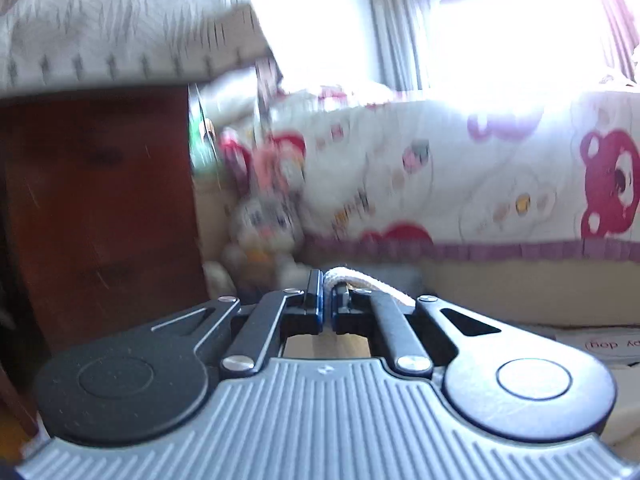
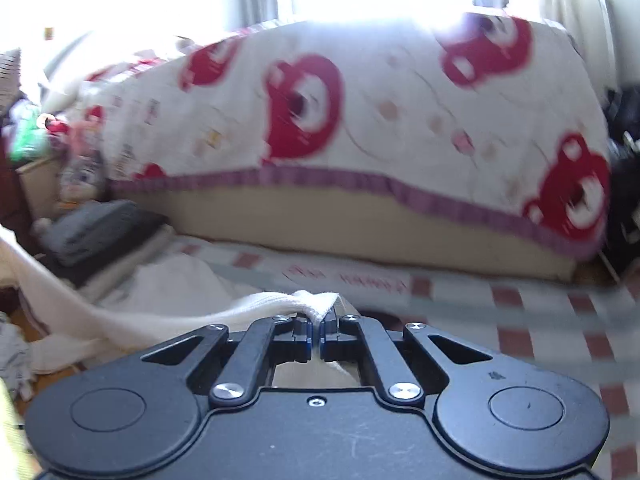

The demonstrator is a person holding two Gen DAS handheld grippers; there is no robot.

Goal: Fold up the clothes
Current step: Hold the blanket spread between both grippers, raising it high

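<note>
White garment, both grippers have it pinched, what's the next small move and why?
Probably draw the two grippers apart to pull the white garment taut. The right gripper and the left gripper are both shut on it, and the cloth trails slack and bunched, not flat.

White garment (image 2: 168,304) lies across checked mat (image 2: 520,300).

- The left black tool (image 1: 325,300) is matt plastic with shiny metal screws.
- The cream ribbed knit cloth (image 2: 256,308) looks soft and coarse.
- The reddish-brown wooden cabinet (image 1: 100,200) is smooth, faintly glossy.
- The bear-print white cotton bedspread (image 2: 400,120) is matt.
</note>
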